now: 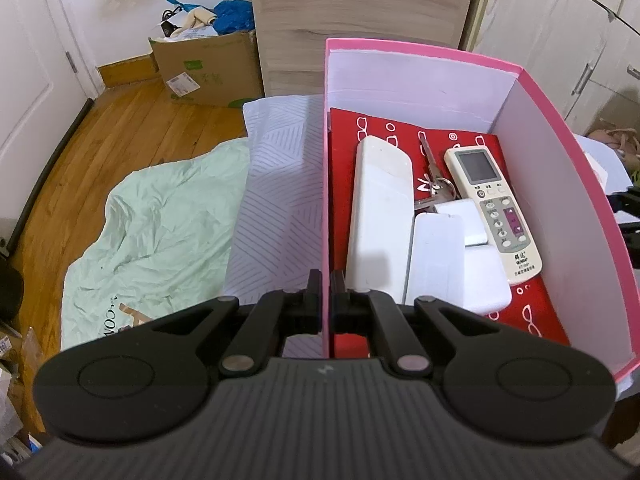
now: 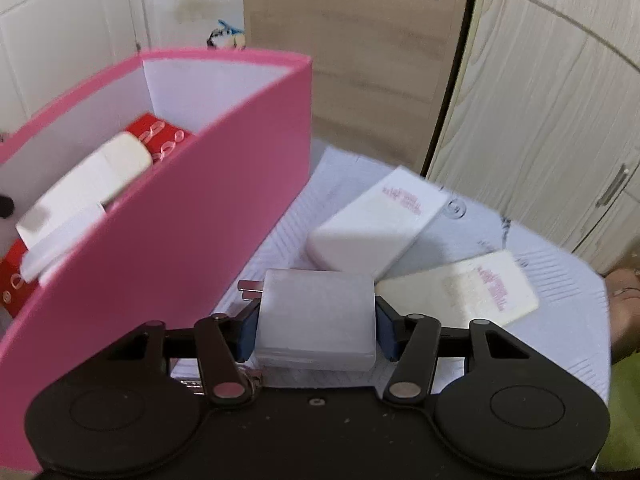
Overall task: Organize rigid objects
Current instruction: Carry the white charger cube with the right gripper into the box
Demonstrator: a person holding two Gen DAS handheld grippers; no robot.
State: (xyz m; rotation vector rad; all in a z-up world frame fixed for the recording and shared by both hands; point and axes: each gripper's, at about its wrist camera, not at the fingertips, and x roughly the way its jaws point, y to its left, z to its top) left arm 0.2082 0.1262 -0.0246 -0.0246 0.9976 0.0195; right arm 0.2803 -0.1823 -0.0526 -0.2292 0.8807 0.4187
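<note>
Left gripper (image 1: 326,304): fingers pressed together on the left wall of the pink box (image 1: 560,200), one finger inside and one outside, holding the box in place.

Right gripper (image 2: 316,320): fingers pinching a white charger (image 2: 316,316) by its two side faces. No gap shows at either pad. The plug prongs (image 2: 249,285) stick out to the left, toward the box, so the charger's axis lies across the fingers, not along them.

Position: in the right wrist view the charger sits outside the box, just beside its right wall (image 2: 180,240) and well below the rim. Whether it rests on the patterned surface (image 2: 560,320) cannot be told. The box lies to the charger's left; the right hand carries the piece, the left is occupied.

Judgement: the drop-off turns on clearing that tall wall, so the charger must go up and then left over the rim before any lowering. The prongs lead and could catch the wall edge.

Room inside: the floor already carries a long white case (image 1: 380,216), keys (image 1: 434,184), a remote (image 1: 494,208) and white adapters (image 1: 452,264). Bare red lining (image 1: 532,304) shows mainly at the near right corner.

Room outside: two white blocks (image 2: 380,224) (image 2: 464,292) lie just beyond the charger, right of the box, not yet stowed. Overhead looks clear.
</note>
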